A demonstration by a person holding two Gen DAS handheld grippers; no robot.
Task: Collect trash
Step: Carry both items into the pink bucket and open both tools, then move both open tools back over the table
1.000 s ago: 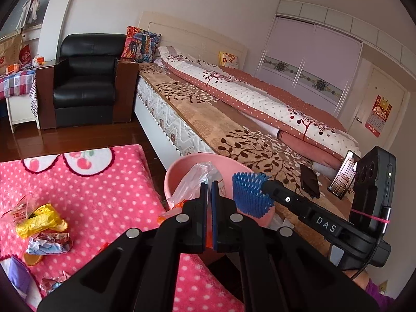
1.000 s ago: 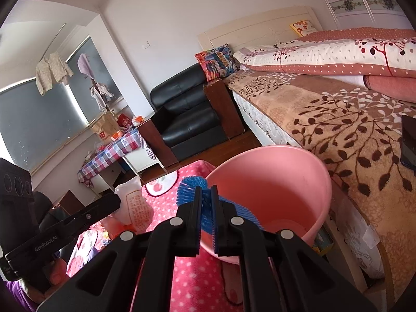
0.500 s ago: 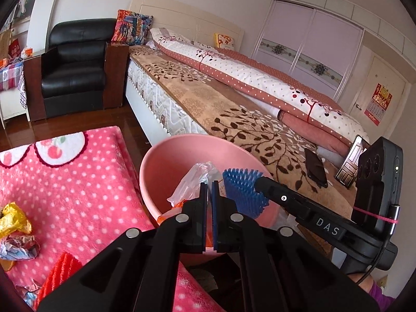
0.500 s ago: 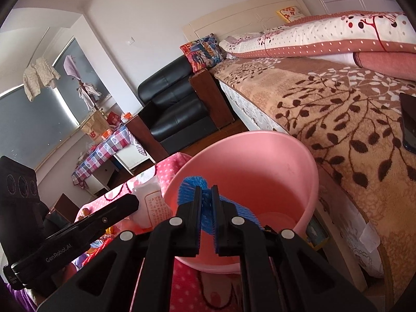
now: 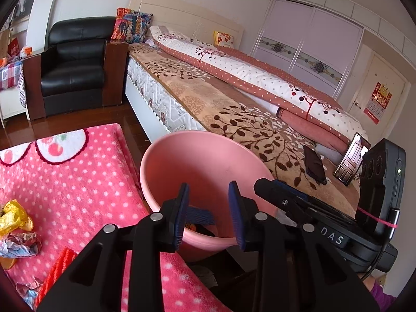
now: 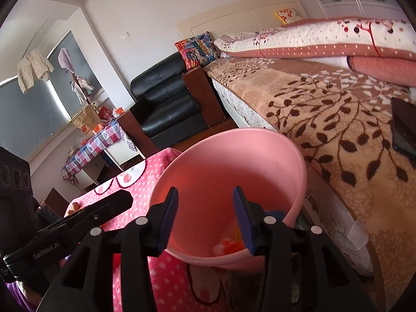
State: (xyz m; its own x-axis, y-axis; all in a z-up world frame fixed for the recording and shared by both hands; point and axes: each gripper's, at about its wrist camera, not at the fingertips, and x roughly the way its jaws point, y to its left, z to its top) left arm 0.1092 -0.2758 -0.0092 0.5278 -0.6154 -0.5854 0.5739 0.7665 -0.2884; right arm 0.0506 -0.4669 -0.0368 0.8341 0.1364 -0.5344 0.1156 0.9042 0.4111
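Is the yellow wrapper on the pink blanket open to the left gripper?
Probably yes: the yellow wrapper lies uncovered on the blanket, and the left gripper has its jaws apart and empty.

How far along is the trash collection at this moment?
Partly done. Some trash, a blue piece and orange scraps, already lies in the pink bucket. Nothing is in hand: the left gripper and right gripper hang open over it. Left to collect: a yellow wrapper and crumpled wrappers on the pink blanket.
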